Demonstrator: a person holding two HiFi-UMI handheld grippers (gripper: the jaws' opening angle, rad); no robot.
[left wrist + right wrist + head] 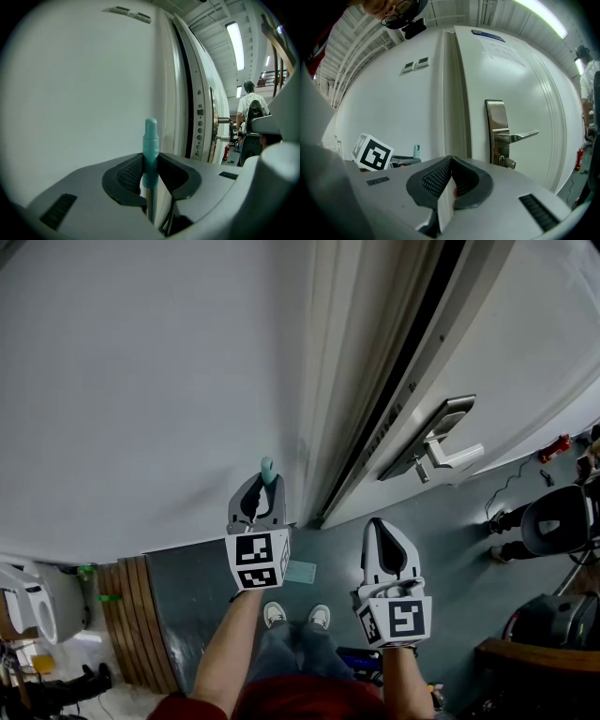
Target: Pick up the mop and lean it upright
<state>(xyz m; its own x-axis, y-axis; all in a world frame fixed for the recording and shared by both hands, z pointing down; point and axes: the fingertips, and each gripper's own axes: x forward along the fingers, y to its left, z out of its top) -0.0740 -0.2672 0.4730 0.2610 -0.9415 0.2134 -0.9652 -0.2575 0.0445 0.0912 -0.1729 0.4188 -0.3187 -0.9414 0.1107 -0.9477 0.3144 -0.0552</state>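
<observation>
Where the white wall meets the door frame, the left gripper is clamped on the mop handle, its ribbed pads pressing either side of the shaft just under the teal cap. The mop handle stands upright close to the wall; whether it touches, I cannot tell. To the right and apart from it, the right gripper faces the door near the metal lever handle, jaws closed together on nothing. White shoes stand on the grey floor below.
</observation>
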